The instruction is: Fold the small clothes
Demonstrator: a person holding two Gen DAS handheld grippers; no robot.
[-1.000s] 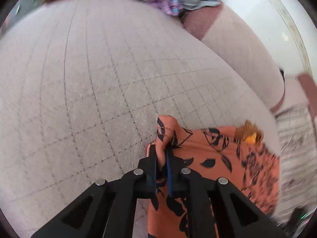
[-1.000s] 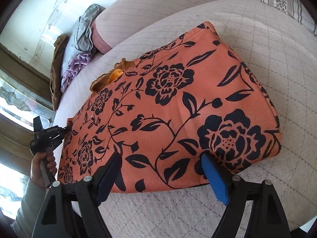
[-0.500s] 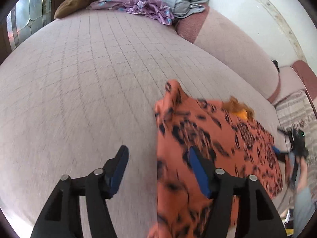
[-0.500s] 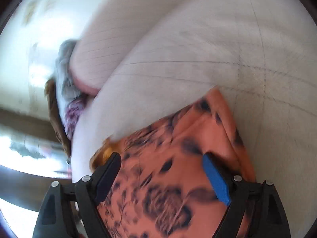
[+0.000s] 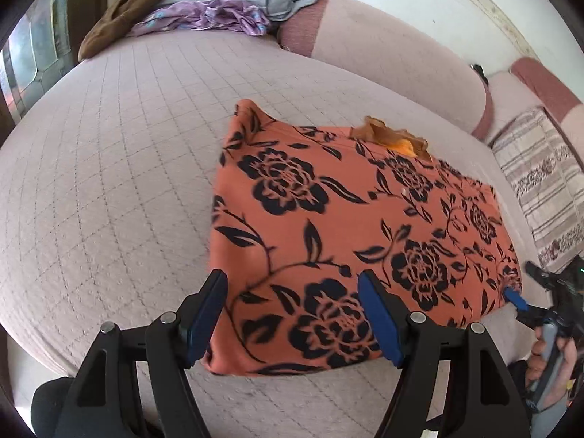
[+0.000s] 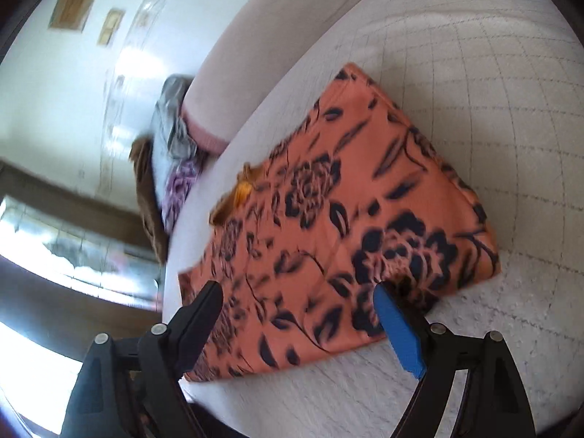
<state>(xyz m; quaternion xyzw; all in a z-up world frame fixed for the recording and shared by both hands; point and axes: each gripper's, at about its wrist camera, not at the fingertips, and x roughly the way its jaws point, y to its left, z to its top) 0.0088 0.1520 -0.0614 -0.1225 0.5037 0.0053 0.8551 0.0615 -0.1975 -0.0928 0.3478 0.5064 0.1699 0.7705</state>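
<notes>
An orange garment with black flowers (image 5: 350,226) lies folded flat on the quilted pale cushion (image 5: 109,182); it also shows in the right wrist view (image 6: 339,226). An orange-brown frill (image 5: 394,138) sticks out at its far edge. My left gripper (image 5: 292,314) is open and empty, just above the garment's near left corner. My right gripper (image 6: 299,314) is open and empty over the near edge; it shows small at the garment's right corner in the left wrist view (image 5: 518,301).
A pile of other clothes, brown, purple and grey (image 5: 204,11), lies at the far end of the cushion. A pink bolster (image 5: 394,58) runs along the back. A striped pillow (image 5: 544,182) lies at the right. The cushion's front edge is close below the grippers.
My left gripper let go of the garment's corner, opened and drew back. My right gripper swung up and came back over the near edge. The garment now lies flat.
</notes>
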